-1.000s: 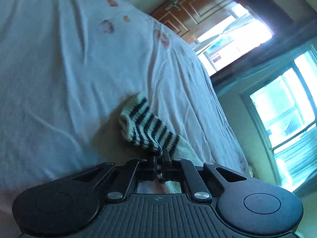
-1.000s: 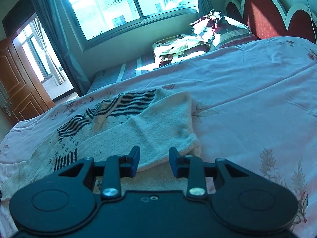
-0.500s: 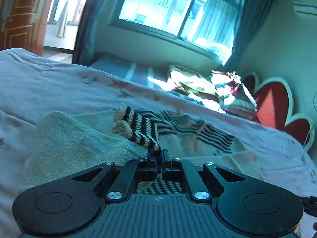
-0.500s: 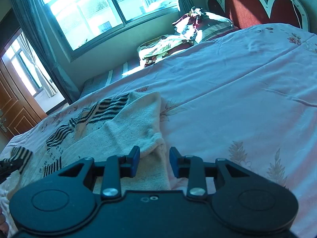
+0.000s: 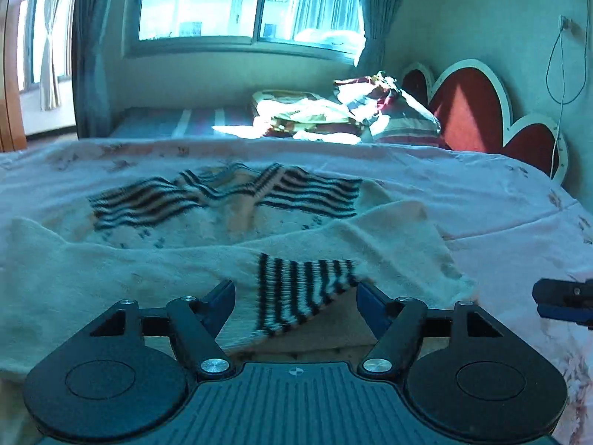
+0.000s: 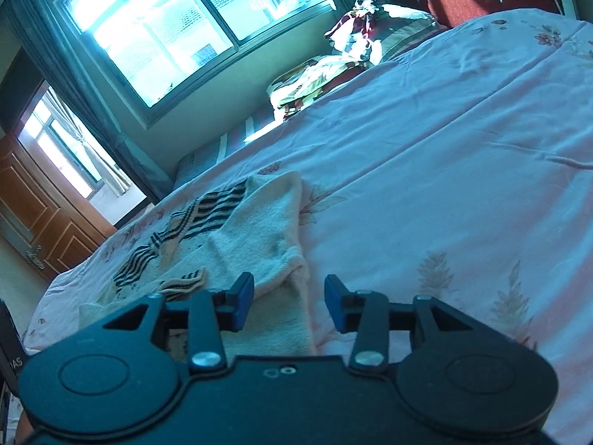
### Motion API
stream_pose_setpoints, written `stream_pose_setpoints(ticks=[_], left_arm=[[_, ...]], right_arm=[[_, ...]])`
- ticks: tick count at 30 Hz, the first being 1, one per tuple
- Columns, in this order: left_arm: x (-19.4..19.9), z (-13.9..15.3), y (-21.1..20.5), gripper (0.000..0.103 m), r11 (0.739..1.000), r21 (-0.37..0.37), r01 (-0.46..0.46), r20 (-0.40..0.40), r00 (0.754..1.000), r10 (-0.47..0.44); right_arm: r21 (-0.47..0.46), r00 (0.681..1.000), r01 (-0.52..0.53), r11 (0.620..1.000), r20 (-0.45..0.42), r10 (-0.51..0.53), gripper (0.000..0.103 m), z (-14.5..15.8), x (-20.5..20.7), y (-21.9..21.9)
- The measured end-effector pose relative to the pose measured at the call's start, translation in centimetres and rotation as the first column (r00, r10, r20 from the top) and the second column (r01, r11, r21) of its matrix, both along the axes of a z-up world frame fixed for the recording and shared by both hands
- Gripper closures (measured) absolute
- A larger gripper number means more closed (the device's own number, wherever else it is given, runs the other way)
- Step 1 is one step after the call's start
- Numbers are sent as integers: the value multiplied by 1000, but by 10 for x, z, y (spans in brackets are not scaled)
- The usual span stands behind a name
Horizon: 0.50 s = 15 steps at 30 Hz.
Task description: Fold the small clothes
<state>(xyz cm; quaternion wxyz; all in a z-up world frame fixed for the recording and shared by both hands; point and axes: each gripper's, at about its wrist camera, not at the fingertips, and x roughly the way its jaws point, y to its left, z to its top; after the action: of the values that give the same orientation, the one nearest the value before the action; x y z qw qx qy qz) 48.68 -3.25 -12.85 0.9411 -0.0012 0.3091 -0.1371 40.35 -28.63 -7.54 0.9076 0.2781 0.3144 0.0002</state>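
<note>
Now the cream sweater (image 5: 207, 244) lies spread on the pink bedsheet (image 5: 500, 204), its long axis running across the bed, the striped chest toward the window (image 5: 241, 0) and the plain hem toward the near edge. Its sleeve is folded across the body, so the striped cuff (image 5: 300, 289) points toward the left tool (image 5: 295, 306) and sits loose between the spread jaws, touched by neither pad. The right tool (image 6: 289, 302) hovers over the sweater's folded right-hand edge, with cream cloth between its parted jaws but no grip on it. A second ago the left tool was clenched on that cuff out at the side of the bed; its jaws have just been opening, leaving the cuff lying on the sweater. The right tool's jaws have also just widened a little.
</note>
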Motion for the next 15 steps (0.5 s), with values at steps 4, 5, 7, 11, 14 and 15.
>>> stream_pose_setpoints(ticks=[4, 5, 7, 11, 14, 15], left_arm=[[-21, 5, 65, 31, 991, 31, -129, 10, 992, 129], [-25, 1, 85, 31, 984, 53, -173, 13, 985, 172], [-36, -5, 120, 31, 969, 92, -231, 9, 973, 231], [-37, -21, 166, 45, 956, 96, -276, -59, 958, 282], [-30, -29, 172, 46, 959, 102, -265, -57, 961, 272], [-28, -31, 175, 46, 959, 95, -267, -53, 961, 273]], right_arm=[[99, 996, -86, 991, -1, 87, 61, -6, 26, 30], [129, 994, -103, 986, -7, 105, 61, -9, 34, 38], [174, 991, -124, 977, -19, 129, 60, -15, 49, 52], [221, 989, -123, 967, -59, 139, 58, -30, 75, 74], [223, 988, -109, 969, -86, 131, 63, -36, 87, 83], [202, 987, -107, 973, -97, 129, 65, -36, 90, 87]])
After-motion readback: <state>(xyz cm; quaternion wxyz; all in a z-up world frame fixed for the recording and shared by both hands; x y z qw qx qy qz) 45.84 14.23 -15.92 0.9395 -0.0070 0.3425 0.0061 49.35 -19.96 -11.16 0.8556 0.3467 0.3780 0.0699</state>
